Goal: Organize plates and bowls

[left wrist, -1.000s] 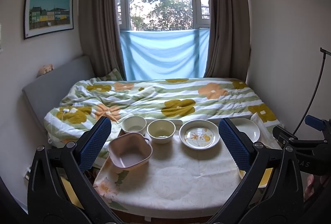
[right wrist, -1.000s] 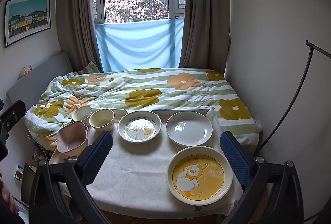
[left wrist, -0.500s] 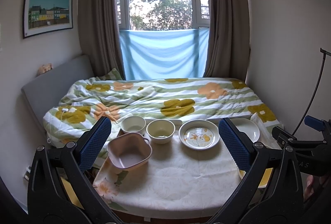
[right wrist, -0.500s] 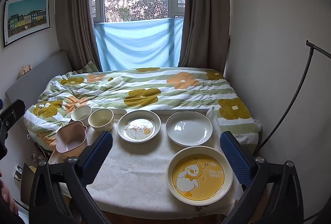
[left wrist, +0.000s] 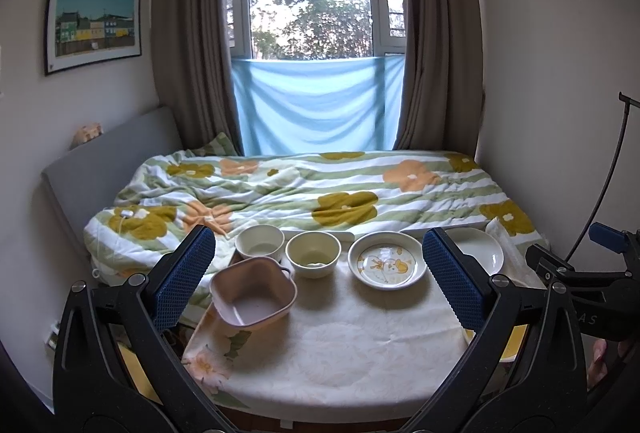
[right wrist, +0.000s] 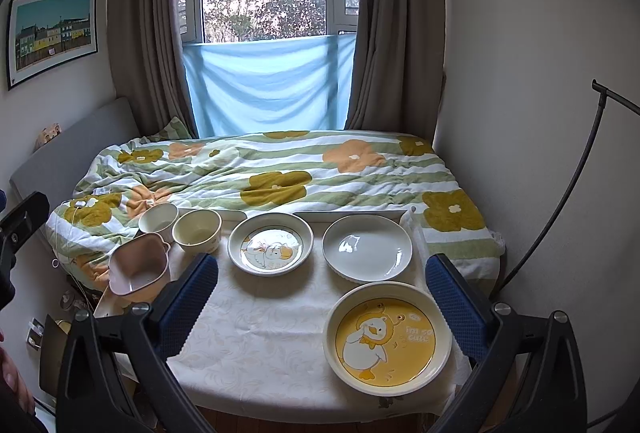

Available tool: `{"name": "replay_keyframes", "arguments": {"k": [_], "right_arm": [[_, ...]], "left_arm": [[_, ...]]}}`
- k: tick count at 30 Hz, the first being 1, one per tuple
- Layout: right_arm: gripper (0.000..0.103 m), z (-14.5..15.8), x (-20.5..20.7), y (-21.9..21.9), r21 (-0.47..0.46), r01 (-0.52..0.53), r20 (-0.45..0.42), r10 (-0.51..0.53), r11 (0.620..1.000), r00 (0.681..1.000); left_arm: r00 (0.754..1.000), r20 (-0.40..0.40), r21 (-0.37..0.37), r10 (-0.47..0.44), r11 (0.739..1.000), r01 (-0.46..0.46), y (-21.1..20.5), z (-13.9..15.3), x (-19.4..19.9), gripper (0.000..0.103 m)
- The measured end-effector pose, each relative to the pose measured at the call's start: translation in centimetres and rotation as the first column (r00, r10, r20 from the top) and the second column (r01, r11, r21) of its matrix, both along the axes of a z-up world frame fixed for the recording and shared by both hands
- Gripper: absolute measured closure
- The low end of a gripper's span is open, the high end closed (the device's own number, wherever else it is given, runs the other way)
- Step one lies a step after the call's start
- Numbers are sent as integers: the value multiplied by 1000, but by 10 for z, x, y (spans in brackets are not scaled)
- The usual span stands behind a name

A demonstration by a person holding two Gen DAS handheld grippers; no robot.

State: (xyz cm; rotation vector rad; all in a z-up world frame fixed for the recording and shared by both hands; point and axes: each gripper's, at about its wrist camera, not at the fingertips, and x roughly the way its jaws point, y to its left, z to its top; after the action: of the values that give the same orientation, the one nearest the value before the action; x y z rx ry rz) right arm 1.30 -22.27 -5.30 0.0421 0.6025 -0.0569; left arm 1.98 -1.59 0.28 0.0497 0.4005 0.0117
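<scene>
Yellow duck plate mostly hidden | left hand-held gripper finger covers it

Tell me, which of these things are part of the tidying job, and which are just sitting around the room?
Part of the job:
yellow duck plate
plain white plate
small duck plate
cream bowl
white bowl
pink square bowl

Just lying about:
flowered quilt
framed picture
blue cloth
curtains
</scene>
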Motion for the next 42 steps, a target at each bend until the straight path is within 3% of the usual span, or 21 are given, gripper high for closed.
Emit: {"name": "replay_keyframes", "arguments": {"k": [11,14,17,20,25,30,34,35,37,38,40,42], "right_arm": [[0,1,2,-1,13,18,-5,-18,1000,1000],[0,0,1,-9,24,38,-42,-37,999,998],[0,-14,-3,-23,49,74,-98,-69,996,993],[0,-37,-6,-47,87,101,-156,-86,991,984],[0,-87,-4,-103,156,121,-269,-76,980,960],[0,-137,7,-144,224,39,-339,40,974,940],[1,-179,22,-176,334,-1,-374,134,943,918],[3,-187,25,-180,355,-3,-380,147,935,913],[20,-203,35,-191,390,-10,-397,178,921,900],[23,-211,40,-196,400,-16,-409,194,916,892],[34,-222,49,-204,414,-34,-417,223,910,881],[39,-227,55,-207,415,-47,-421,237,909,875]], "left_arm": [[998,-24,-31,-51,998,50,6,1,4,0],[994,-61,-2,-90,996,90,-3,-7,16,0],[975,-130,-43,-183,983,179,-15,-22,32,0],[947,-216,-100,-239,970,222,-34,-50,46,0],[889,-348,-97,-297,955,281,-86,-105,69,0],[786,-484,-230,-384,923,310,-134,-173,105,0],[731,-563,-256,-386,922,290,-169,-226,126,4],[716,-585,-255,-381,924,284,-177,-241,131,8],[689,-621,-257,-375,927,273,-185,-262,137,21],[678,-634,-259,-373,928,268,-187,-266,138,28],[658,-658,-264,-366,931,254,-196,-285,141,33],[647,-670,-271,-364,931,243,-200,-290,141,38]]}}
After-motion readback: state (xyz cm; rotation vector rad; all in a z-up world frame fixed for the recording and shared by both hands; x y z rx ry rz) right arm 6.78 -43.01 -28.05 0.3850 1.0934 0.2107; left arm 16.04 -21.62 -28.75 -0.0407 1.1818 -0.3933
